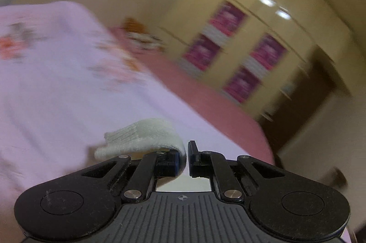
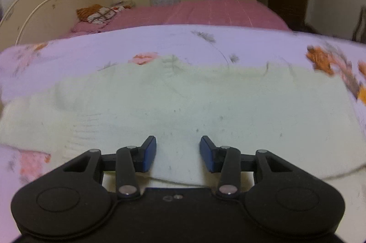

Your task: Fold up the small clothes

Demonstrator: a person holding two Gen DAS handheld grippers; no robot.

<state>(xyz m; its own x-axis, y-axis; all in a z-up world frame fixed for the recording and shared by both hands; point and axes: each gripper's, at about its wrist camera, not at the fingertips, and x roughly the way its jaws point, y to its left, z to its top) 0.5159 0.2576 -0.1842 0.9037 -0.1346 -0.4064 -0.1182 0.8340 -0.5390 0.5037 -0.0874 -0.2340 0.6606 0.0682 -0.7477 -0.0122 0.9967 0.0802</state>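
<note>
Two grippers over a pale green knit garment point(image 2: 183, 101) spread flat on a lilac floral sheet point(image 2: 91, 46); the left gripper point(image 1: 183, 157) has its fingers pressed nearly together, pinching a ribbed edge point(image 1: 141, 137) of the knit, which curls up and over the left finger. The right gripper point(image 2: 178, 157) hangs tilted down over the garment's near edge with its blue pads point(image 2: 149, 156) apart, cloth lying under the gap, nothing clamped. Left view blurred; pink bed point(image 2: 205, 12), cream headboard point(image 2: 45, 2) and wardrobe point(image 1: 240, 37) behind.
</note>
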